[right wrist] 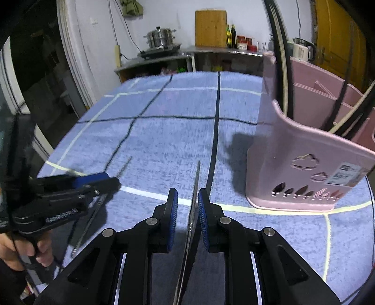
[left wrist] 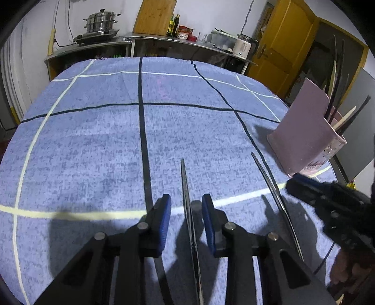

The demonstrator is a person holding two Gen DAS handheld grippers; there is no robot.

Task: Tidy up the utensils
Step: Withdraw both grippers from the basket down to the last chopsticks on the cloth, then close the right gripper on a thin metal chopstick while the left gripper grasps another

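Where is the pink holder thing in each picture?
Left wrist view: the pink utensil holder stands at the right edge, beyond the right gripper.
Right wrist view: the holder fills the right side, close up.
Shared landmark: the steel steamer pot on the back counter.

A: Setting?
B: Home kitchen, plain and lived-in. Metal counter (left wrist: 150,38) along a white wall, stacked steel steamer pot (left wrist: 101,22) on a burner.
A: Other markers?
B: Wooden cutting board (left wrist: 154,16) leaning on the wall, oil bottles (left wrist: 174,24), red-lidded jars (left wrist: 182,31), white electric kettle (left wrist: 243,45). Yellow wooden door (left wrist: 284,44) at right. Table under a blue checked cloth (left wrist: 105,140), pink utensil holder (right wrist: 304,164) on it.
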